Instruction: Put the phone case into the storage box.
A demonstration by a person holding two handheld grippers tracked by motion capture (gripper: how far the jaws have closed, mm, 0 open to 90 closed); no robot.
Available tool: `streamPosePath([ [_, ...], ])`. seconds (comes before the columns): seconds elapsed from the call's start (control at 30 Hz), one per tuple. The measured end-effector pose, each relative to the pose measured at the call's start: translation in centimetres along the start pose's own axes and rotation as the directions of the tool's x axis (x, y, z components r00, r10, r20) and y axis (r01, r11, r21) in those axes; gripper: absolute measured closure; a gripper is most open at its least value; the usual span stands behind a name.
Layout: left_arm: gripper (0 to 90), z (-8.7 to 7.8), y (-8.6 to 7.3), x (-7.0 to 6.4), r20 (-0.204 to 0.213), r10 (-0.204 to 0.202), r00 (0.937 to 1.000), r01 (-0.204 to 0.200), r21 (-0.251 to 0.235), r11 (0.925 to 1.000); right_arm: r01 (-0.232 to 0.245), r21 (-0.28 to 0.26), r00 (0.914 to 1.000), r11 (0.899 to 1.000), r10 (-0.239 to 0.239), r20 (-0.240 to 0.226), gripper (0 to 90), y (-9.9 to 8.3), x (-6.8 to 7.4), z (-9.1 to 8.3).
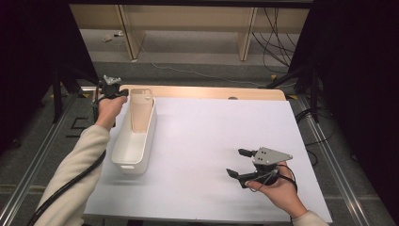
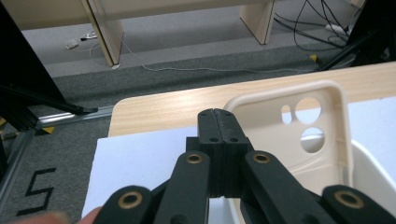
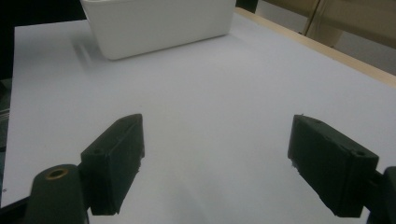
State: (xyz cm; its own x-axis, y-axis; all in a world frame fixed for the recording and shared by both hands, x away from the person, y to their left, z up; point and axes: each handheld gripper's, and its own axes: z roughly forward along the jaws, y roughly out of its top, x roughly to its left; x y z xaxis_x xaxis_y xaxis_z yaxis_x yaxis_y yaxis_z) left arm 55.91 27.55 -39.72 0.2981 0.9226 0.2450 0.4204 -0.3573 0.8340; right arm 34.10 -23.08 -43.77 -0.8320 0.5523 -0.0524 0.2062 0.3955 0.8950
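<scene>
Watching: I am looking down at the white sheet on the table, with both hand-held grippers over it
Left gripper: at the far left, by the far end of the white bin; in its own view the jaws are pressed together with no gap, and I see nothing between them
Phone case: a beige case with camera cut-outs, standing on end inside the bin and leaning against its far end wall, just right of my left jaws; whether the jaw tips touch its edge I cannot tell
Right gripper: at the near right, low over the bare sheet, well apart from the bin; jaws spread wide and empty
Step, as I judge it: the case sits in the bin and the left hand is beside it
Risk one: the case leans nearly upright, so a nudge from the closed left jaws could tip it flat or knock it over the rim
Risk two: the bin is light and unheld, so a push on its far end could slide it along the sheet
Risk three: the left cable trails beside the bin and could drag it
</scene>
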Motion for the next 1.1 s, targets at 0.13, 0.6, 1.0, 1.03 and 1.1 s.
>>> streamPosePath([
  [0.13,89.7,0.3,0.0,0.1,0.006,0.013,0.9999,-0.013,0.004,0.9999,-0.001,0.000,1.0000,1.000,0.001,-0.002,19.9,0.0,0.0,0.0],
  [0.6,89.7,1.3,0.0,-0.1,0.007,0.031,0.9995,-0.031,0.031,0.9990,0.004,0.002,1.0000,1.000,-0.004,-0.004,19.9,0.0,0.0,0.0],
  [1.0,89.6,1.4,0.3,-0.4,0.011,0.045,0.9989,-0.046,0.035,0.9983,0.003,0.002,1.0000,1.000,-0.003,-0.006,20.0,0.0,0.0,0.0],
  [1.03,89.6,1.4,0.3,-0.4,0.011,0.042,0.9990,-0.043,0.033,0.9985,0.004,0.001,1.0000,1.000,-0.004,-0.002,19.9,0.0,0.0,0.0],
  [1.1,89.6,1.3,0.3,-0.5,0.012,0.039,0.9992,-0.039,0.027,0.9989,0.002,-0.011,1.0000,1.000,-0.002,0.002,19.9,0.0,0.1,0.1],
])
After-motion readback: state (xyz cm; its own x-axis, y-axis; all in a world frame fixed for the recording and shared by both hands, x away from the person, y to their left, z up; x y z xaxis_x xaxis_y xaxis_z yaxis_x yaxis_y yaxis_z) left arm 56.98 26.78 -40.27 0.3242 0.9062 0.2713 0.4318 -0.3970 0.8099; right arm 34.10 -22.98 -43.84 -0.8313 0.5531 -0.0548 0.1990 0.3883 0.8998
